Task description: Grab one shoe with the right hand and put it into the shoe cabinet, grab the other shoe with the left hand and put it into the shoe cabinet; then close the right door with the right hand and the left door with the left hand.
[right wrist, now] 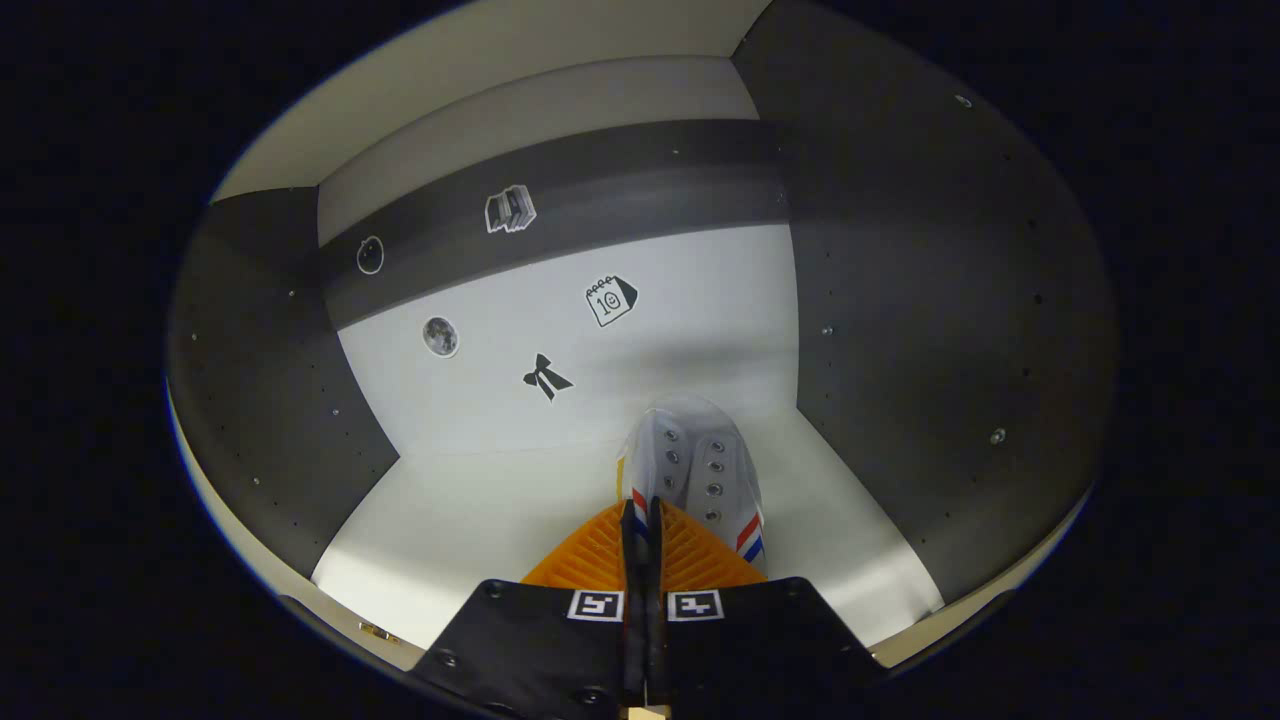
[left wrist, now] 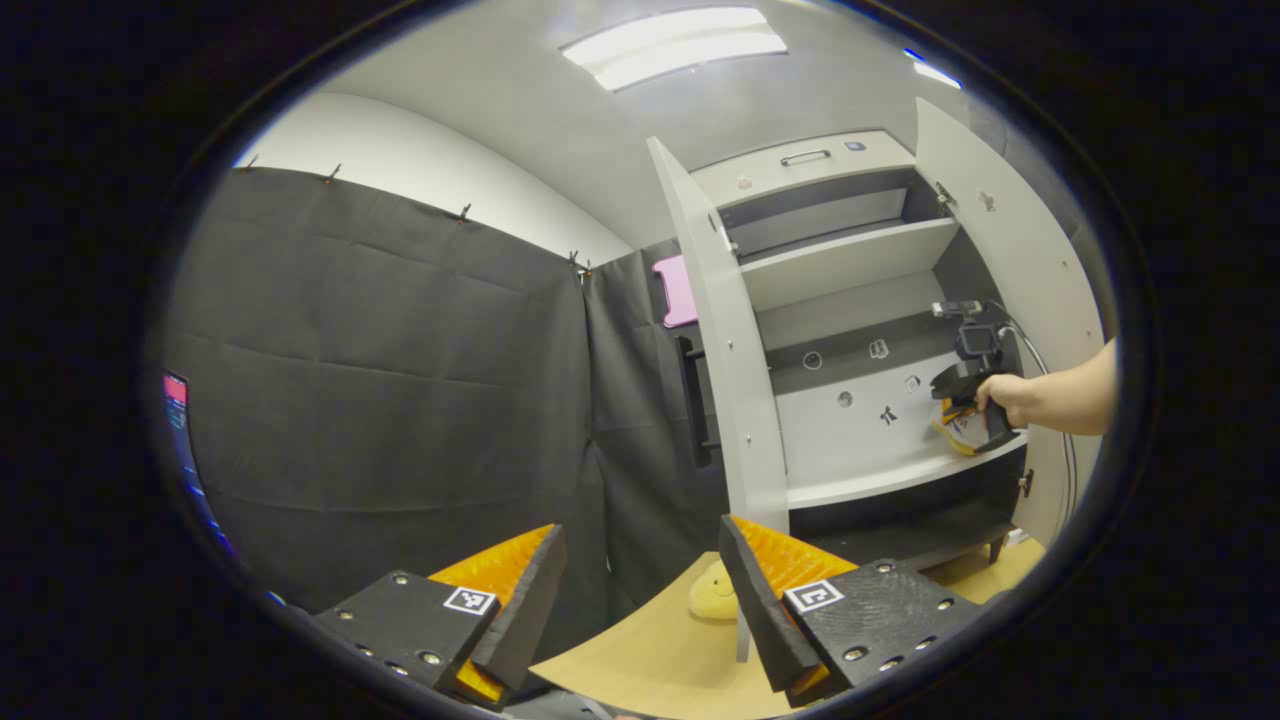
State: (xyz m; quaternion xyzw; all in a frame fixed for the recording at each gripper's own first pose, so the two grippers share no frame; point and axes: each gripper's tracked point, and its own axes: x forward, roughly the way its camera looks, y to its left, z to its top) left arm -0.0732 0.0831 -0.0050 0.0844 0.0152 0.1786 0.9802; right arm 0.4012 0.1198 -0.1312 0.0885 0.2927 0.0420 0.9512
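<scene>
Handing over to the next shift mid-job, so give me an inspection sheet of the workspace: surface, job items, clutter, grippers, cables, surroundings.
Surface: tan floor, cabinet shelf pale.
Job's things: shoe cabinet with both doors open; white shoe on the shelf; a yellowish thing on the floor, possibly the second shoe, partly hidden.
Clutter: nothing seen.
Grippers: right gripper shut on the shoe's edge inside the cabinet; left gripper open, holding nothing.
Cables: one cable behind the right gripper.
Surroundings: black cloth wall, ceiling light.

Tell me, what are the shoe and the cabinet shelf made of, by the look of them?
The shoe looks like white canvas: matte upper, metal eyelets, striped side. The cabinet shelf looks like laminated board, smooth with a soft sheen; rows of drilled holes in the cabinet's side walls suggest flat-pack panels.
</scene>
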